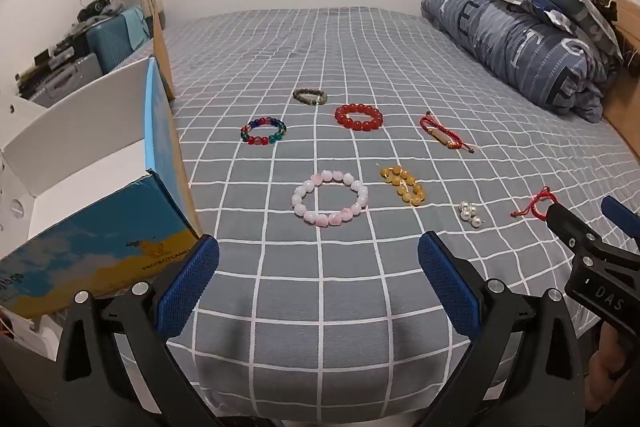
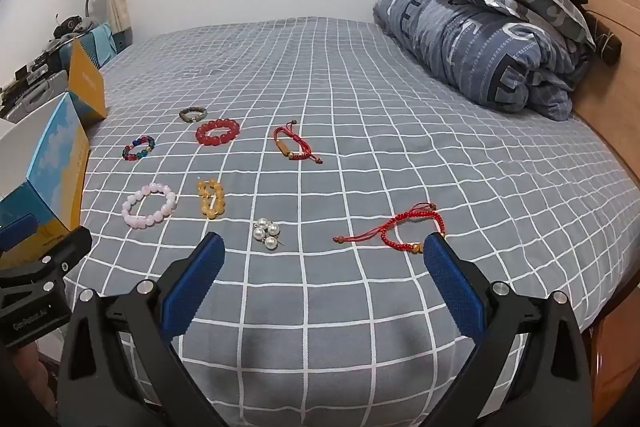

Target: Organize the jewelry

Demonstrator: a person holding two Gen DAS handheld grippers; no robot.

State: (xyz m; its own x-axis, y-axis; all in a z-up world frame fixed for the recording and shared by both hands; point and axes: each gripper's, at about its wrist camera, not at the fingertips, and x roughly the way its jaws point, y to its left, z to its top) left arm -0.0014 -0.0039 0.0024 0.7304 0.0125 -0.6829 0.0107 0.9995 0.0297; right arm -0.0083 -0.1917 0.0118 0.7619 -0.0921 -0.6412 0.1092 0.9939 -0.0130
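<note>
While both tools gape empty, right tool [image 2: 320, 267] sits nearest red cord bracelet [image 2: 400, 227], lower right, lying crosswise

Both grippers, left [image 1: 318, 259] and right [image 2: 324, 261], are built of matt black plastic, with rough, textured blue pads [image 1: 188, 283] and shiny metal screws. Ahead of the fingers, a soft checked cloth sheet [image 2: 360, 87] is spread; glossy beads [image 1: 359, 117], pearls [image 2: 267, 233] and braided cord [image 2: 404, 227] are seen. Left of the left fingers, a printed cardboard box [image 1: 100, 227] is seen.
</note>
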